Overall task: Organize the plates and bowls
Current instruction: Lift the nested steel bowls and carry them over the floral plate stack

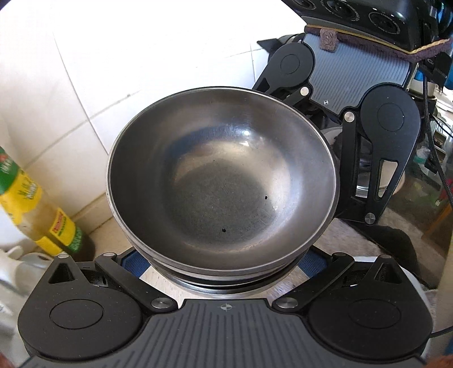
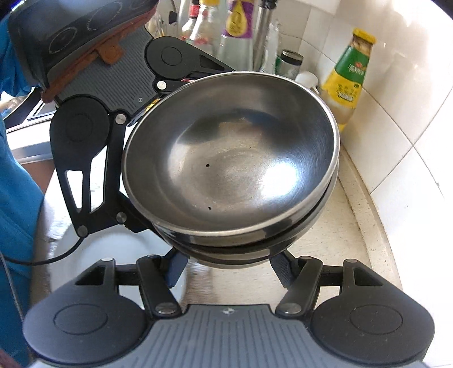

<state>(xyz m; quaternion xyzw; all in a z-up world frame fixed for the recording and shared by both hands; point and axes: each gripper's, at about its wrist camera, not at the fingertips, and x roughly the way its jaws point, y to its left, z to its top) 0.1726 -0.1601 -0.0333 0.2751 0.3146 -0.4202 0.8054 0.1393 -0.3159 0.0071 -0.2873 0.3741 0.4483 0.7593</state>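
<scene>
Nearest, a stack of steel bowls point(image 1: 222, 181), nested one in another with rims showing as thin bright bands along the lower edge; at least two, possibly three, the count not certain. The top bowl was round, deep and smooth, brushed grey steel with fine scratches, a bright glare patch on the inner wall and two small dark specks on the bottom. The stack was held clear above the table point(image 2: 325, 249), between both tools.

Left gripper point(image 1: 223, 266): black linkage arms, ribbed grey body, blue pads. Its jaws stood roughly half open and clamped on the lower part of the stack from the near side, pointing steeply downward. Right gripper point(image 2: 226, 269): same build, jaws likewise about half open and pressed on the stack's lower wall from the opposite side, also tilted well down. Each tool appeared in the other's view across the bowls, with a brown strap over its body.

Below, the table was pale speckled stone with a rounded raised edge. A white plate point(image 2: 93, 249) lay beneath the right tool. A blue sleeve point(image 2: 17, 198) filled the left margin.

Beyond, a green-and-yellow sauce bottle point(image 2: 349, 82) stood against the white tiled wall point(image 2: 396, 113), beside several clear bottles point(image 2: 215, 25) and a small tin.
</scene>
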